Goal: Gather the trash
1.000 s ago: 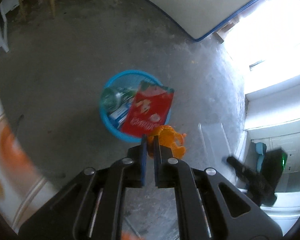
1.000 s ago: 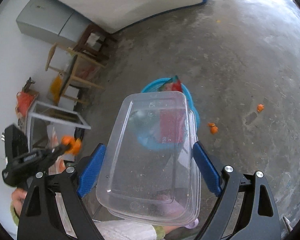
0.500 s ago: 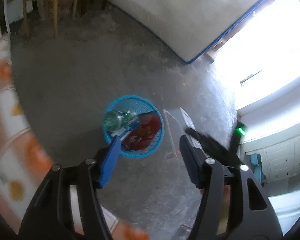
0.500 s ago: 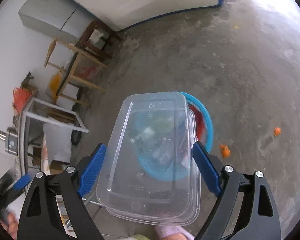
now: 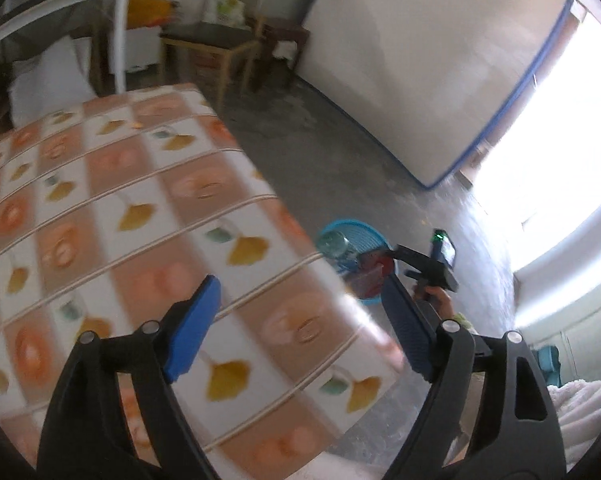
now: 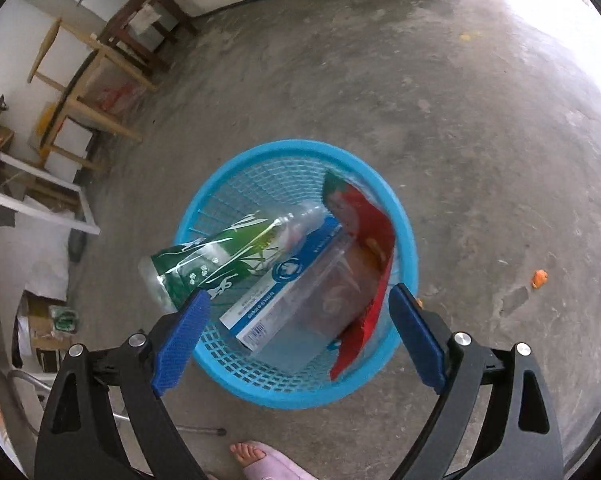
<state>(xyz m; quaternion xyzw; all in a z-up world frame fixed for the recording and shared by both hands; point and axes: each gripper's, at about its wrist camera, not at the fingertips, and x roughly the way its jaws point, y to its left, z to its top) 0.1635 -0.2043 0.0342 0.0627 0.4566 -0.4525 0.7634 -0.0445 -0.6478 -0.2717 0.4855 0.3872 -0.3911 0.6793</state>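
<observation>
Fingers of the right gripper [image 6: 296,334] stood wide apart right over the blue basket [image 6: 236,378], with nothing pressed between the pads (the clear plastic container [image 6: 320,304] lay below them, inside the basket, tilted against the other rubbish). A person's foot in a pale slipper [image 6: 268,460] showed just beside the basket on the concrete floor [image 6: 420,80]. In the basket with the container lay a green-labelled bottle [image 6: 220,264], its base poking out over the rim, a blue-and-white box [image 6: 284,284], and a red wrapper [image 6: 364,248] propped along the far wall. A small orange scrap [image 6: 539,278] sat on the floor well apart from the basket, to its right, and another orange fleck lay farther off toward the mattress; those looked like trash left to gather. Meanwhile the left gripper [image 5: 300,328] hung above the table with the leaf-patterned cloth [image 5: 140,220], its jaws opening and holding nothing. The part of the cloth in view carried no rubbish, though blur hid much of it. Beyond the table's corner the basket and the other handheld tool showed again, then wooden chairs [image 5: 220,36] and a mattress [image 5: 420,60] leaning on the wall. By my reckoning most of the collecting was done, with the floor scraps remaining.
</observation>
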